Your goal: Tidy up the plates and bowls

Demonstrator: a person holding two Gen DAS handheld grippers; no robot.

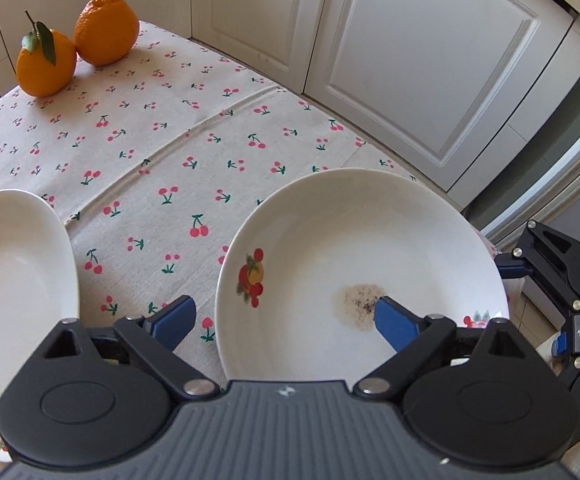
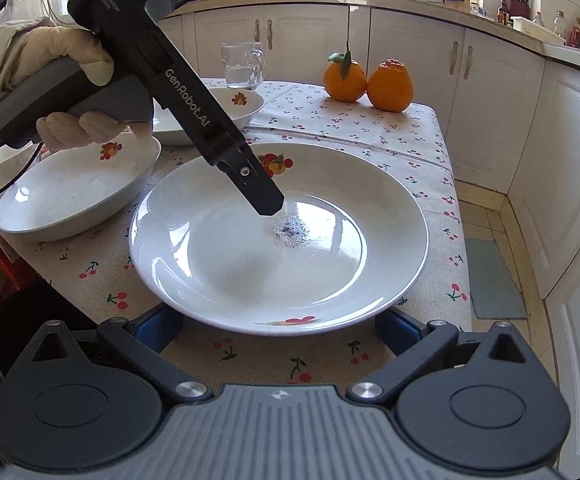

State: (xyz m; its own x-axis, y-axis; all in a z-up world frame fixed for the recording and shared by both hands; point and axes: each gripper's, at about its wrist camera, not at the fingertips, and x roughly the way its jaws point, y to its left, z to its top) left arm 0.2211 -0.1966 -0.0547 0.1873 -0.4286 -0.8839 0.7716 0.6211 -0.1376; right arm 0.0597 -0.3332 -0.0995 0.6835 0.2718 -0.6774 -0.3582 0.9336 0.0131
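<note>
A large white plate with fruit prints and a dark stain [image 1: 354,248] [image 2: 278,236] lies on the cherry-print tablecloth [image 1: 162,152] [image 2: 350,120]. My left gripper [image 1: 286,320] is open and hovers above it, one blue finger over the plate's middle, the other over the cloth beside the rim; it shows in the right wrist view [image 2: 268,200] as a black tip above the stain. My right gripper [image 2: 278,328] is open at the plate's near rim, its fingers straddling the edge, and shows at the right edge of the left wrist view [image 1: 562,280]. A second white dish [image 1: 14,304] [image 2: 78,196] lies left of it.
A third dish [image 2: 214,112] lies behind the second one, with a glass mug [image 2: 244,64] at the back. Two oranges [image 1: 78,44] [image 2: 370,80] stand at the far corner. A white bowl [image 2: 2,164] is at the left edge. White cabinets [image 1: 410,60] surround the table.
</note>
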